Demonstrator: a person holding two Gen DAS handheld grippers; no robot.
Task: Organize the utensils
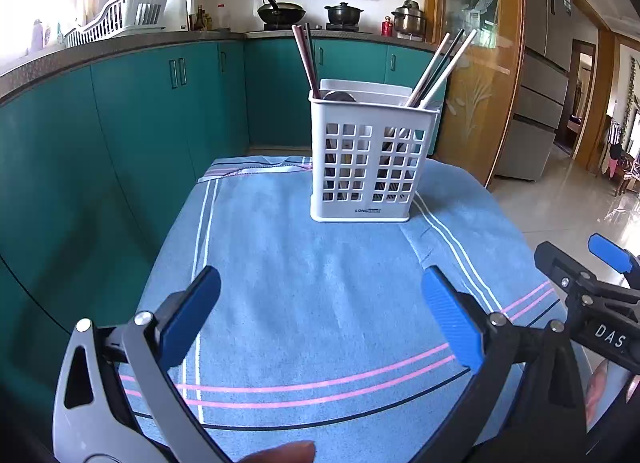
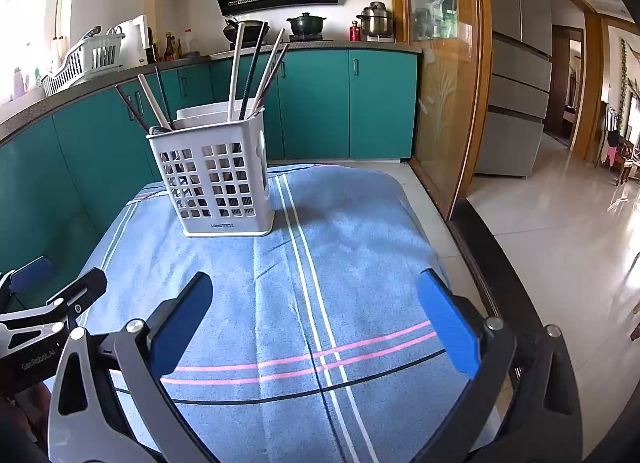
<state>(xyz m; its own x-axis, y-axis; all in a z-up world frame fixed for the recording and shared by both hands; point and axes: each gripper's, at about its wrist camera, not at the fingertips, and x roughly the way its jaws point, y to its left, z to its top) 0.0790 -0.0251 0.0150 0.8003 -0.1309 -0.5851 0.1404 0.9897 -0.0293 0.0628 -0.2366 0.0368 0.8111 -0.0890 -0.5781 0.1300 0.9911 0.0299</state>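
Both grippers empty and spread wide over the blue cloth, utensil holder standing ahead with its chopsticks already in it.

Left wrist view: the left gripper (image 1: 320, 315) fills the bottom of the frame, fingers wide apart with nothing between them; the white utensil holder (image 1: 370, 161) stands upright at centre on the blue striped cloth (image 1: 300, 263), chopsticks (image 1: 306, 61) leaning out of both its sides, and the right gripper (image 1: 592, 263) shows at the right edge. Right wrist view: the right gripper, equally wide and empty, sits at the bottom, the holder at centre left. No loose utensil shows on the cloth. The holder looks light and top-heavy, so a careless reach among the slanted chopsticks could tip it or drag the cloth.
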